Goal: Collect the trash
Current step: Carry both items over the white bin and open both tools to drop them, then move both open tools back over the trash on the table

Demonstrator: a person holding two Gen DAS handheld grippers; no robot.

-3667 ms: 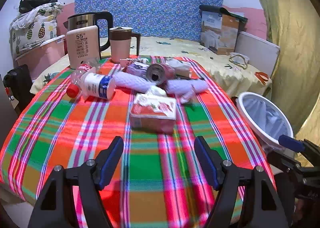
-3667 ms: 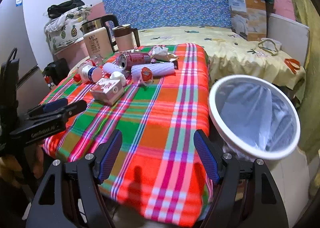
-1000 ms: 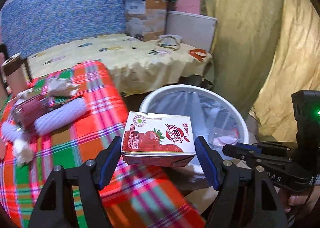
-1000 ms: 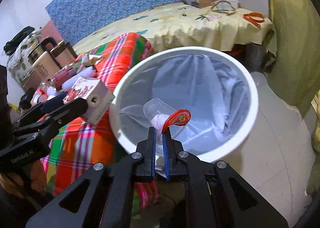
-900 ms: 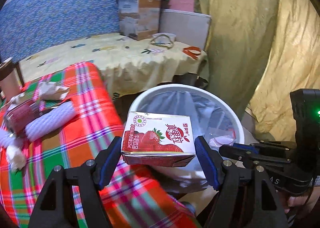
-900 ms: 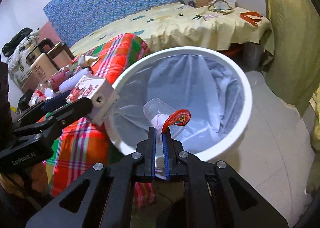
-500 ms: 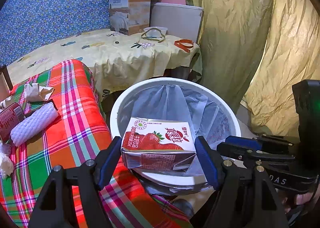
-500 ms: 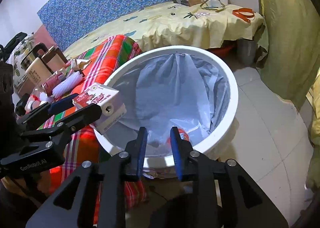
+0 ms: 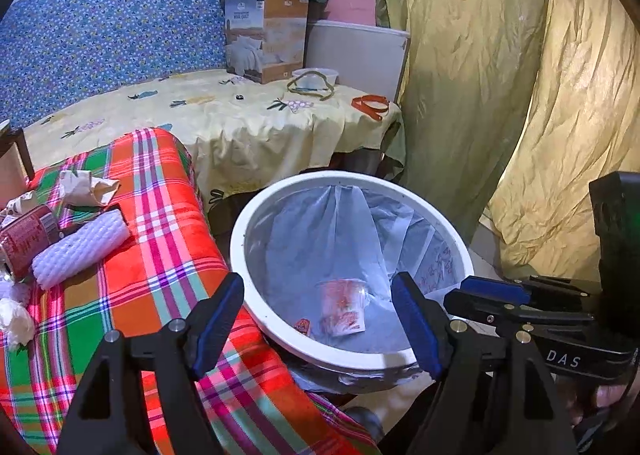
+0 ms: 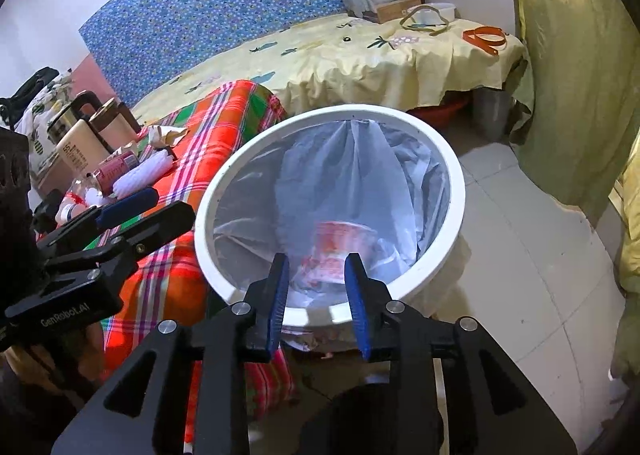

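The strawberry milk carton (image 9: pixel 343 307) lay inside the white round bin (image 9: pixel 256 211), down in its thin, creased translucent liner (image 9: pixel 320 231), blurred in both views; its long axis seemed to run roughly top to bottom of the left view, though which end led could not be told. A small red foil lid (image 9: pixel 302 326) sat just beside it against the near wall. The left gripper (image 9: pixel 318 319) stood wide apart and empty above the bin's near rim, blue pads facing each other. The right gripper (image 10: pixel 316 295) was parted more narrowly, also empty, over the rim. On the soft plaid tablecloth (image 9: pixel 160 255) lay a white ribbed foam sleeve (image 9: pixel 80 249), pointing toward the bin, touching a red metal can (image 9: pixel 26 237), with crumpled paper (image 9: pixel 86 187) near
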